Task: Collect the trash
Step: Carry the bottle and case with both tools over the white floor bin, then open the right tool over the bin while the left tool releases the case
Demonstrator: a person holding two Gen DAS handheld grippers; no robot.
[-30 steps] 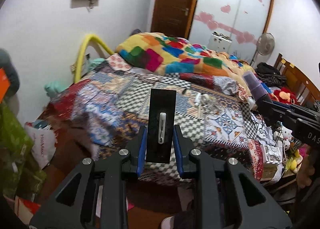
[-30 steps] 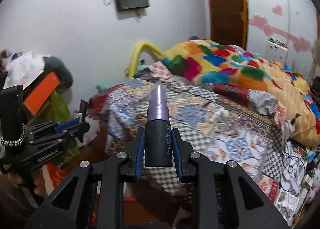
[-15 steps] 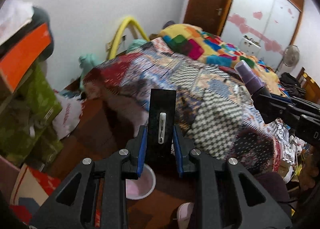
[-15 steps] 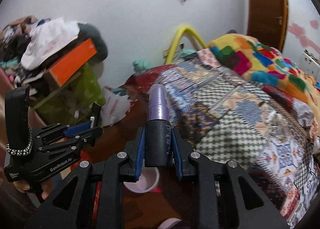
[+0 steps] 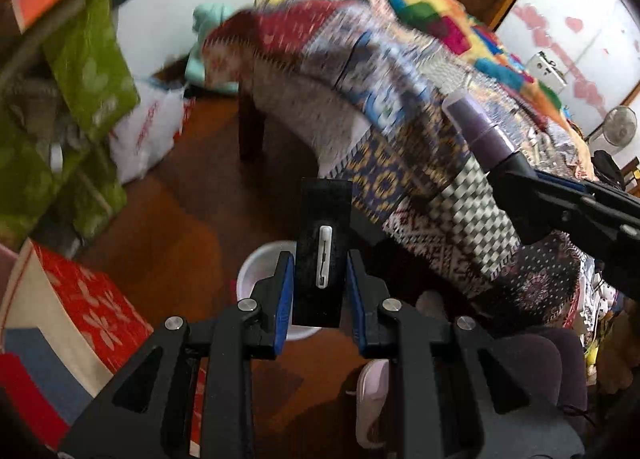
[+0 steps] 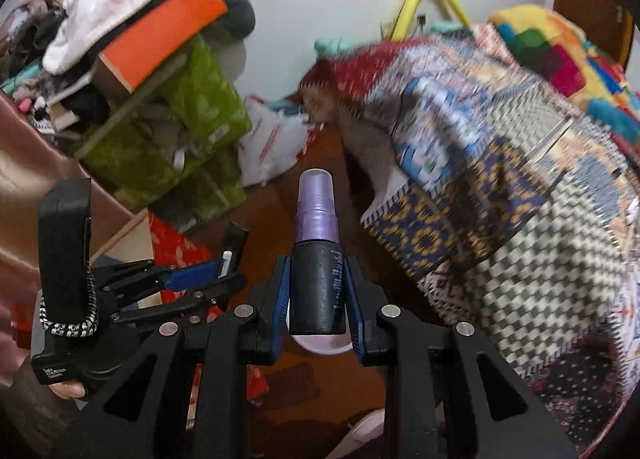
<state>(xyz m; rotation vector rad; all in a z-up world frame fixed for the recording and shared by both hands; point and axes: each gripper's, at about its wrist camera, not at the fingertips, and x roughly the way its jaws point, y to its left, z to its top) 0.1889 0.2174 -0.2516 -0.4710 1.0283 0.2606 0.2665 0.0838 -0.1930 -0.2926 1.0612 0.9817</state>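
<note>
Brown wooden floor carries a white bin (partly hidden) beside the quilt-draped bed.

Black flat card upright; purple-capped black bottle upright.

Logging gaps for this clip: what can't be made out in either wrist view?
- White bin: inside hidden by the left gripper and its black card.
- Bin, right view: mostly behind the spray bottle.
- Bottle label: too small.
- Bedspread: motion-blurred.
</note>
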